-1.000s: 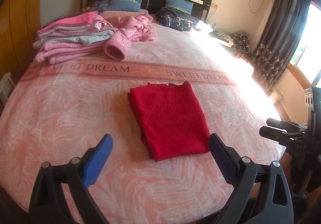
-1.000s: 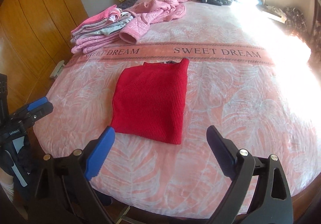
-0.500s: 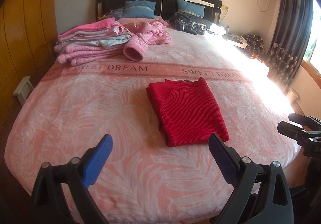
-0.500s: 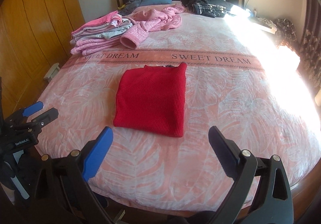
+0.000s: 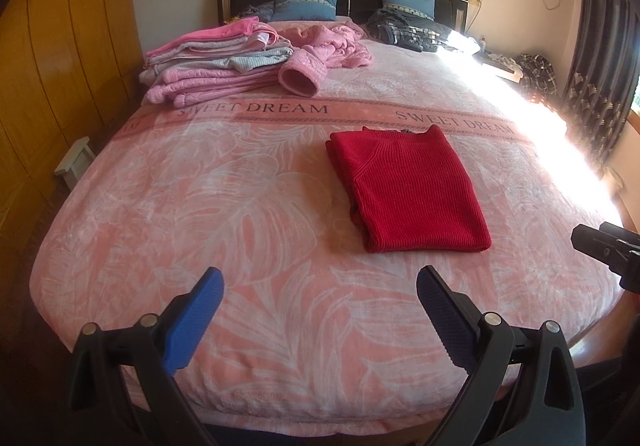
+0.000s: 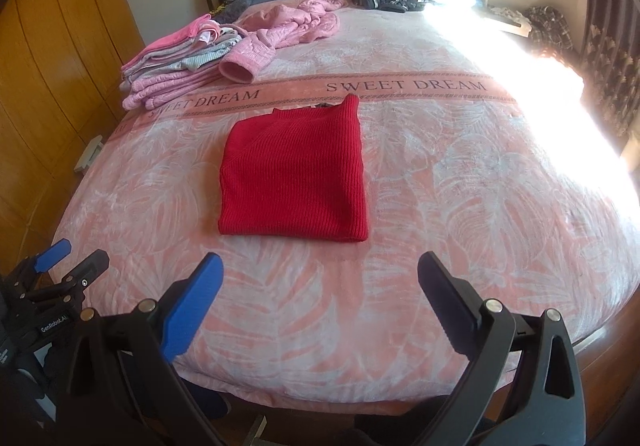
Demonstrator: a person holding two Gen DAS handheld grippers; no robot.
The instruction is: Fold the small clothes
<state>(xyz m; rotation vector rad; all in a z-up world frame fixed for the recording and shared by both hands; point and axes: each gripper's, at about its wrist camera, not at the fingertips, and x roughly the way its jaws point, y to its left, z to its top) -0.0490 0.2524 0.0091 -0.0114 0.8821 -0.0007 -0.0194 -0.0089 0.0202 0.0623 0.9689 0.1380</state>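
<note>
A red sweater [image 5: 408,190] of ribbed, matt knit cloth is seen on a plush, fleecy bedspread [image 5: 240,206]. Blue textured plastic pads [image 5: 192,318] are fitted to the matt black plastic fingers of the left gripper [image 5: 320,310], with bright metal rivets. The same finish is noted on the right gripper [image 6: 320,302]. Quilted pink cloth is noted in the folded stack [image 5: 212,62]. The wardrobe [image 5: 52,58] is of glossy varnished wood.

You have a red ribbed knit sweater [image 5: 408,190] folded into a flat, neat rectangle, lying in the middle of the bed [image 5: 240,206], its collar end touching the lettered band, its hem toward the foot edge.
</note>
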